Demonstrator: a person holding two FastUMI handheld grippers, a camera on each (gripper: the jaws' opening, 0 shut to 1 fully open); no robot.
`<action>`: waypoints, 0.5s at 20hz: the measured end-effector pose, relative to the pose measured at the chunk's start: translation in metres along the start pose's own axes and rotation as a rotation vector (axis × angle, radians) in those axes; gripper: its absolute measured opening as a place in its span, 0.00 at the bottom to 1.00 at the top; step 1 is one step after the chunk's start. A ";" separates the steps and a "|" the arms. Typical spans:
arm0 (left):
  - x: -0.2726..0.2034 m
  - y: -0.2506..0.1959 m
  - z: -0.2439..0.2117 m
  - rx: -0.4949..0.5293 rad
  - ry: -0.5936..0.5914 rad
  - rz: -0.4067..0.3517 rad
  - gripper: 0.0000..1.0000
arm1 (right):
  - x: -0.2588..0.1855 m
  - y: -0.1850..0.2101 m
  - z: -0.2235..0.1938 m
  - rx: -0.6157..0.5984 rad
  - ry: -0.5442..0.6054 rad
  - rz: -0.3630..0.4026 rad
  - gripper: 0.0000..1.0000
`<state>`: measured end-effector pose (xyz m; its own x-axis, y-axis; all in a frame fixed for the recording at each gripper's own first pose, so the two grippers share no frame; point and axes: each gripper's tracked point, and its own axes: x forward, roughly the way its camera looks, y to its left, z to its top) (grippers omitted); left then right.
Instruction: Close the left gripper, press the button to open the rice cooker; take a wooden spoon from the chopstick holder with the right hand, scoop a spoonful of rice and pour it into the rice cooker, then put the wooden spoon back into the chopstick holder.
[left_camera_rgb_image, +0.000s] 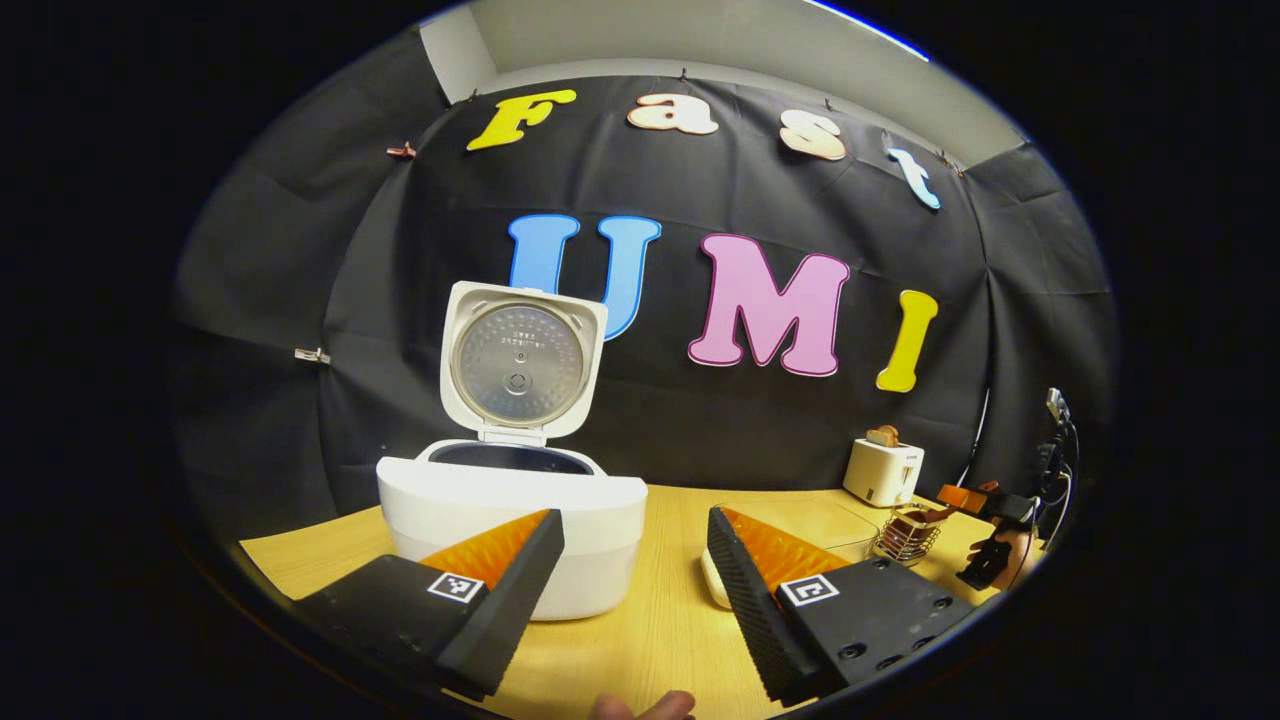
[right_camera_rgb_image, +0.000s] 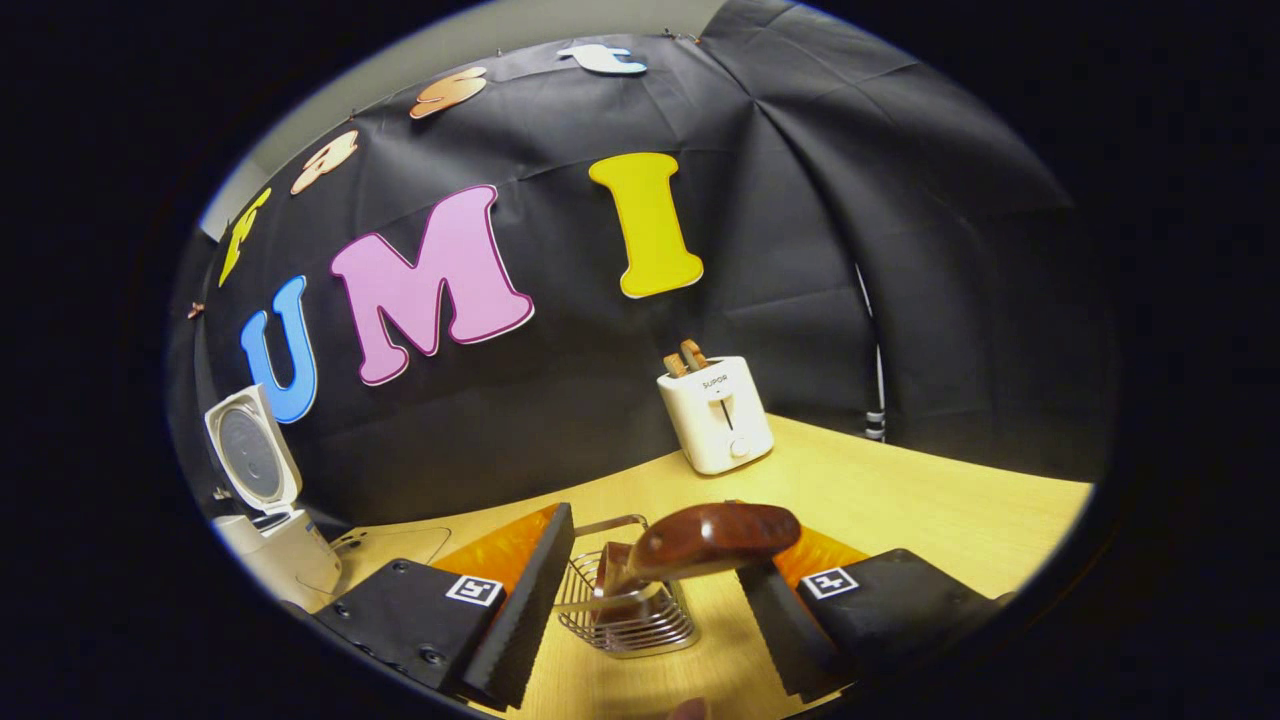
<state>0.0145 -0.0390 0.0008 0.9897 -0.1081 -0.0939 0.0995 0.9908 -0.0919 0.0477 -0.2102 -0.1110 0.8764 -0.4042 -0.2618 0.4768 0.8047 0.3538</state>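
Already open, the rice cooker (left_camera_rgb_image: 512, 520) sits on the wooden table (left_camera_rgb_image: 660, 640) with its lid (left_camera_rgb_image: 520, 362) swung up and standing nearly upright against the black wall, the round metal inner plate facing forward and the dark pot rim showing beneath it. In the left gripper view the left gripper (left_camera_rgb_image: 632, 590) hangs just in front of the cooker with its fingers spread wide and nothing between them; one finger overlaps the cooker's white front.

Off to the side, the wire chopstick holder (right_camera_rgb_image: 628, 605) stands on the table with the wooden spoon (right_camera_rgb_image: 700, 545) in it, the dark brown bowl of the spoon sticking up and leaning to the right. In the right gripper view the right gripper (right_camera_rgb_image: 655, 600) is parted around the holder, its fingers on either side; the spoon's bowl lies close against one finger, but neither finger clamps it.

Farther back, a white toaster (right_camera_rgb_image: 716, 415) with bread in its slots stands near the wall.
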 end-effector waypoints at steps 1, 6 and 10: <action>-0.001 0.001 0.001 0.000 0.000 0.001 0.92 | 0.004 0.003 -0.001 0.016 0.008 0.008 0.88; -0.002 0.005 -0.001 -0.007 0.000 0.001 0.92 | 0.023 0.000 -0.003 -0.017 0.037 0.013 0.30; -0.001 0.003 -0.005 -0.027 0.007 -0.010 0.92 | 0.020 0.010 0.002 -0.053 0.036 0.047 0.26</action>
<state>0.0131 -0.0364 -0.0042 0.9879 -0.1188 -0.1000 0.1066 0.9871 -0.1195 0.0699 -0.2111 -0.1108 0.8945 -0.3498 -0.2785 0.4297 0.8449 0.3188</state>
